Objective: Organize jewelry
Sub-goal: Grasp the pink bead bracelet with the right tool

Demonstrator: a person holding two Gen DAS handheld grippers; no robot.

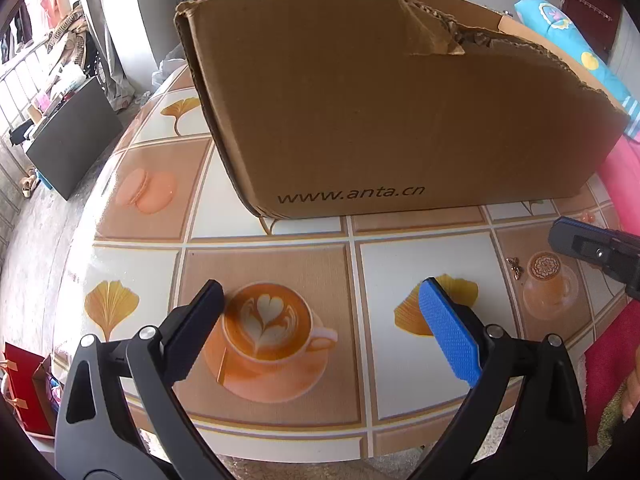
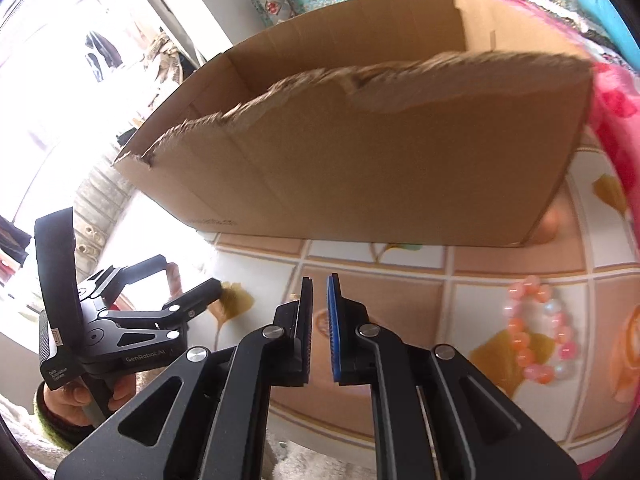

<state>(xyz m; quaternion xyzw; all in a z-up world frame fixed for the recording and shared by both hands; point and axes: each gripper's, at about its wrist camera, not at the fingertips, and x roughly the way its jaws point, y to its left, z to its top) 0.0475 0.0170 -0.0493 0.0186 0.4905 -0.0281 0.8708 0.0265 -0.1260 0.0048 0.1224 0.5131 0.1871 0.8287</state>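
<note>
Sunlight is washing over a table [image 1: 276,236] dressed in a glossy tiled cloth printed with coffee cups, macarons and ginkgo leaves, and a torn cardboard box [image 1: 380,120] is standing toward its far side, open at the top, its near wall ragged along the upper edge. Everything below is placed relative to that box.

In front of the box's near wall, the left gripper [image 1: 320,320] is hovering over the printed latte cup with its jaws standing wide apart and nothing between them. In the right wrist view the same tool [image 2: 218,286] is showing off to the left of the box's near corner, a hand [image 2: 76,396] wrapped around its handle.

Also in front of the box, toward its right end, the right gripper [image 2: 320,312] is pointing down at the cloth with its two pads drawn almost together, only a thin slit between them; nothing is showing in that slit.

A bead bracelet [image 2: 540,332] of pink, orange and pale beads is lying flat on the cloth in front of the box's right end, to the right of the nearly closed pads and apart from them. A small gold butterfly-shaped piece [image 1: 515,266] is lying in front of the box too, just beside a printed glass cup.
</note>
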